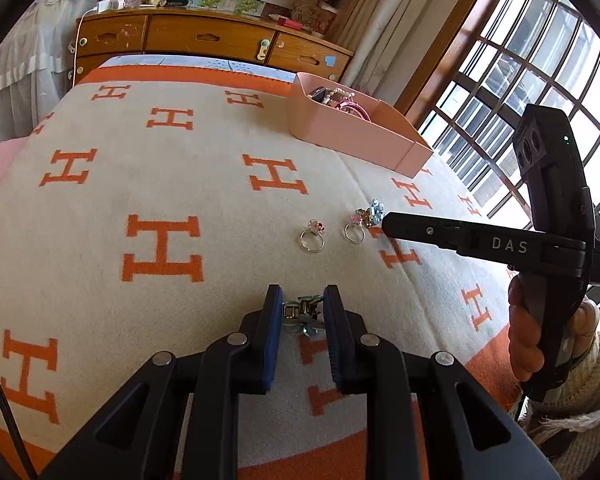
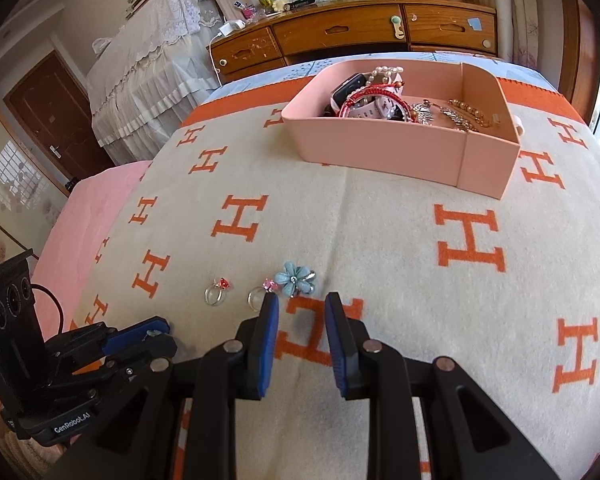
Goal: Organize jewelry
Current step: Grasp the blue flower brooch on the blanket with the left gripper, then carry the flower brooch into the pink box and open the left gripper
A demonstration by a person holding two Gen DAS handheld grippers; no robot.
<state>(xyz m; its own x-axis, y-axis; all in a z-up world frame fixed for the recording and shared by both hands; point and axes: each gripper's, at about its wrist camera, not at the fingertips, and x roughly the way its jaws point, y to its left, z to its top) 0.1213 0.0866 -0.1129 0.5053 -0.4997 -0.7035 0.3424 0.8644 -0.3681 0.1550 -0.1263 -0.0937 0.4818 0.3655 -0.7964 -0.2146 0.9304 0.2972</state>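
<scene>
The left gripper (image 1: 302, 312) is clenched on a small silver clip with a pale blue flower (image 1: 303, 315), held between its blue pads just above the blanket (image 1: 180, 160). The right gripper (image 2: 302, 304) is released, with a gap between its fingers and nothing in it. Just in front of its fingertips lies a blue flower ring (image 2: 294, 279), touching a ring with a pink stone (image 2: 260, 294). A ring with a red stone (image 2: 216, 290) lies a little to the left, apart from them. The pink box (image 2: 380, 148) stands farther back on the blanket, well apart from both grippers, and holds bracelets (image 2: 364, 100), a watch (image 2: 350, 86) and chains.
</scene>
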